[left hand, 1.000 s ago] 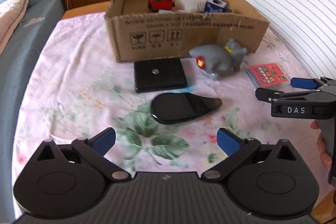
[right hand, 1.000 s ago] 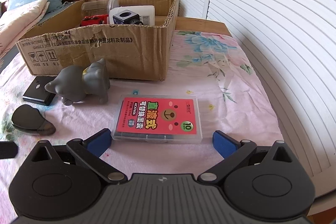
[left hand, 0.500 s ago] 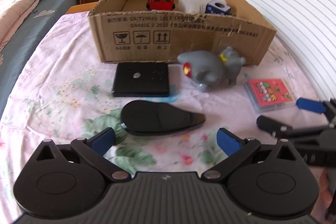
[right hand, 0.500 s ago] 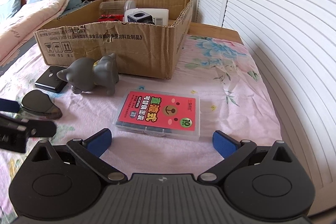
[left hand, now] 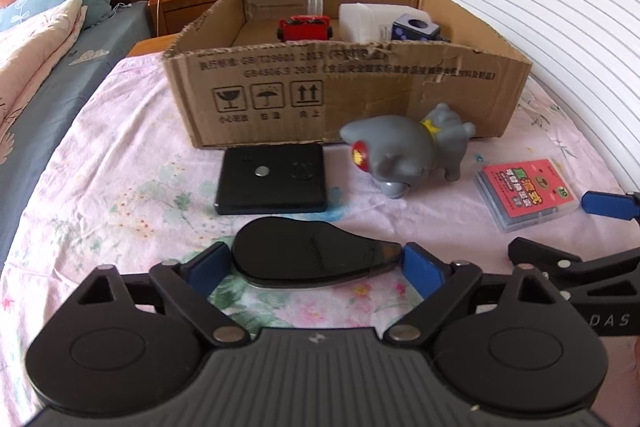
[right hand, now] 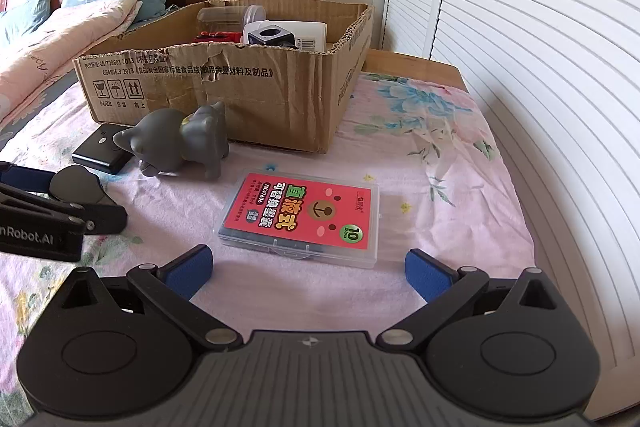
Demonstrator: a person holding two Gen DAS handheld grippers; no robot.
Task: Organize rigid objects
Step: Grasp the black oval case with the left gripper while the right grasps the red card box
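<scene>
On a bed covered by a floral sheet (left hand: 120, 187), a cardboard box (left hand: 320, 99) stands at the back, already holding a red toy (left hand: 306, 27) and white containers. In front of it, from left to right, lie a flat black square (left hand: 272, 179), a grey cat figure (left hand: 408, 147) and a clear card case (left hand: 524, 195) with a red label.

The left gripper (left hand: 316, 263) sits low over a black teardrop-shaped case (left hand: 316, 259). Its jaws have just been closing, and the case lies between the blue pads (left hand: 208, 267), which stand at or just off its two ends; contact is not clear. The right gripper (right hand: 310, 269) hovers just short of the card case (right hand: 300, 219), jaws spread wide and empty.

Risks, as a judgement: the teardrop case is glossy and tapers to a thin tip, so a grip across its length may slip or pivot it out. The soft bedding may also let it sink or tilt as the jaws close. The two grippers work close together and could knock each other.

The box floor and what lies behind its front wall are mostly hidden. The case's underside cannot be seen.
</scene>
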